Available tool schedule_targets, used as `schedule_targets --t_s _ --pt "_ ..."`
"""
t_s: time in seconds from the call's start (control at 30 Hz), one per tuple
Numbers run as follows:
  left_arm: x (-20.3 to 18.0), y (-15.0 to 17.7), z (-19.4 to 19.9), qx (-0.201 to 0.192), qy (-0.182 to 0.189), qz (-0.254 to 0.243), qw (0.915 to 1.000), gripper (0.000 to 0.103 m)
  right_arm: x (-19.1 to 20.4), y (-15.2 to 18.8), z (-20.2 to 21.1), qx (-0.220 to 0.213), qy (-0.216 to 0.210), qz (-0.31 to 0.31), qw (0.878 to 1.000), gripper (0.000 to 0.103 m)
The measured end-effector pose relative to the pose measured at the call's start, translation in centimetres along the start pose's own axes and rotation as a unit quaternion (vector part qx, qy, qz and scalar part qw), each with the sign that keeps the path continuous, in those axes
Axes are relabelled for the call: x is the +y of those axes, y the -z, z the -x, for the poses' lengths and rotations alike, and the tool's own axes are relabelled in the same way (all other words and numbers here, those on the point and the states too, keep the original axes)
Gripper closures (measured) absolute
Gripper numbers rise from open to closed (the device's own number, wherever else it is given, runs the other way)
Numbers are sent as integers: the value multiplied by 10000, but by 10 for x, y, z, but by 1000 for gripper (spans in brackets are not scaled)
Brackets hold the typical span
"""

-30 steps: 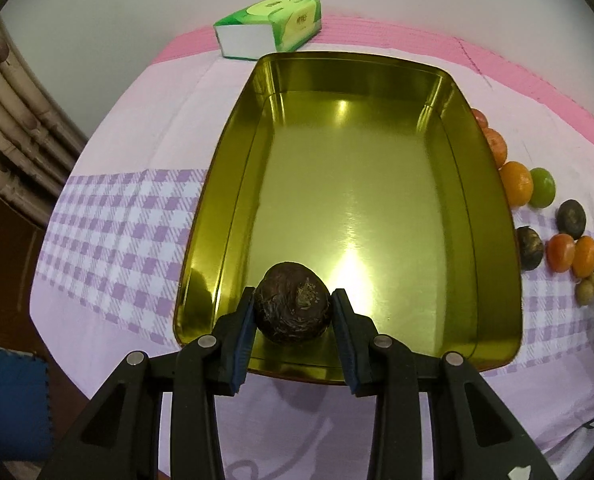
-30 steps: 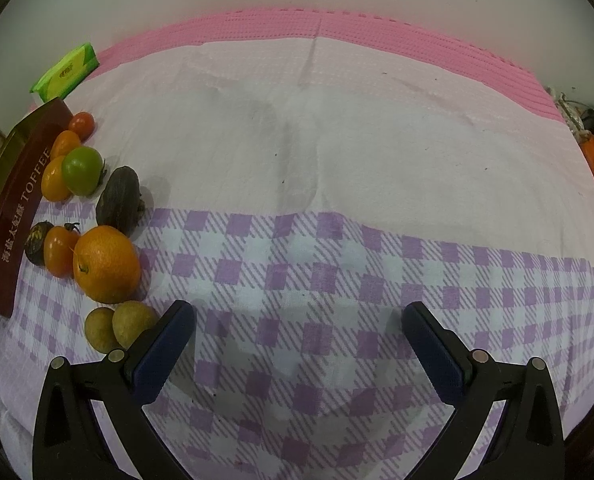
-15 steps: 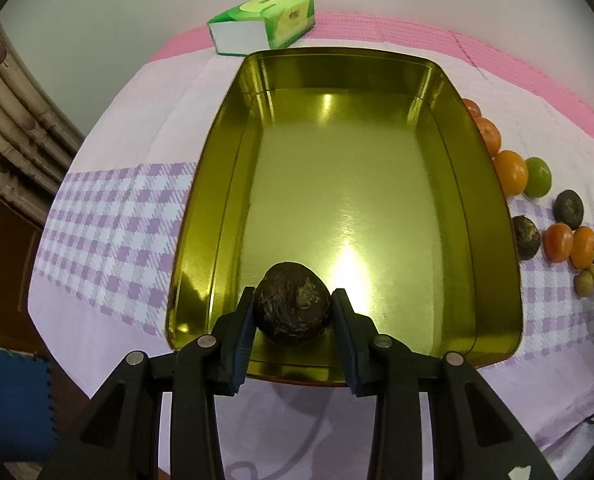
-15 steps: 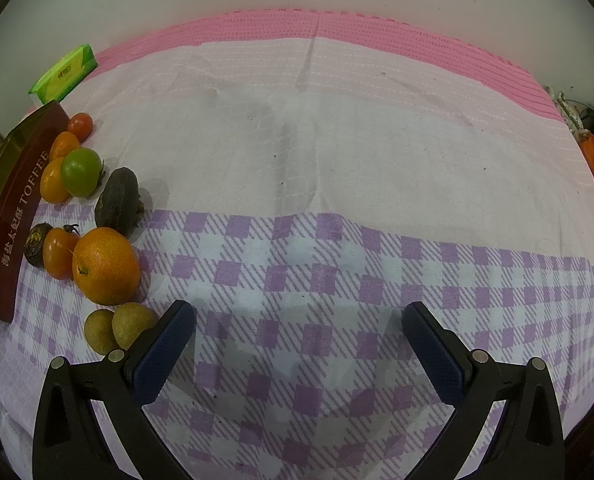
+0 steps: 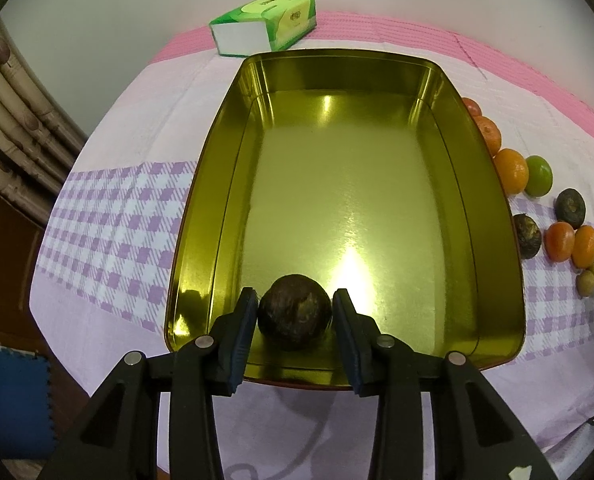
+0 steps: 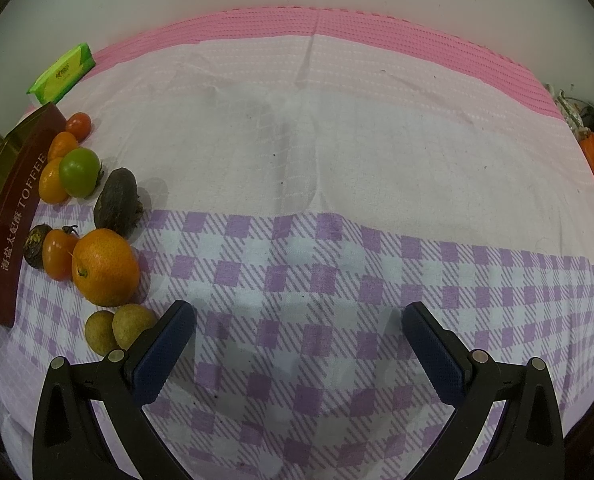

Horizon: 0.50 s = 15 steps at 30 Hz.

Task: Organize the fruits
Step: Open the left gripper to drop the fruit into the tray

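A: Item one, left gripper?
B: Jaws have just been opening; dark wrinkled fruit sits between the pads on the floor of the gold tin, near its front wall. A slim gap shows on each side, so the pads no longer press it.

A: Item two, right gripper?
B: Jaws spread wide, nothing between them, poised over the purple-checked cloth covering the surface.

A: Loose fruit?
B: All beside the tin's outer wall: large orange, two small tan fruits just in front of it, green tomato, dark oval fruit, red tomato, plus several smaller orange and red ones.

A: Other stock?
B: Green tissue pack just behind the tin's far end
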<state>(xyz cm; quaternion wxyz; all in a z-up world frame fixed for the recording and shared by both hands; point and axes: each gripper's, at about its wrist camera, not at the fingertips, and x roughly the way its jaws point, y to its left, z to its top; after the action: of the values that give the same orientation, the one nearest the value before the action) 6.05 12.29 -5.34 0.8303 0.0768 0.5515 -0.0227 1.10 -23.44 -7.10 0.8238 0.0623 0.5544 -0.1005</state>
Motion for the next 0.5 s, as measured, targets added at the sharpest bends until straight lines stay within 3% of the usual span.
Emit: schedule_targets --t_s 0.17,0.27,0.5 --pt "1 -1 2 -18 100 75 9999 58 1 1 1 21 32 18 10000 2" --pt "5 -4 6 -112 86 138 9998 47 6 3 8 -31 50 92 9999 6" --pt "9 -8 23 -424 176 245 9986 37 25 15 36 -218 -78 370 9990 7"
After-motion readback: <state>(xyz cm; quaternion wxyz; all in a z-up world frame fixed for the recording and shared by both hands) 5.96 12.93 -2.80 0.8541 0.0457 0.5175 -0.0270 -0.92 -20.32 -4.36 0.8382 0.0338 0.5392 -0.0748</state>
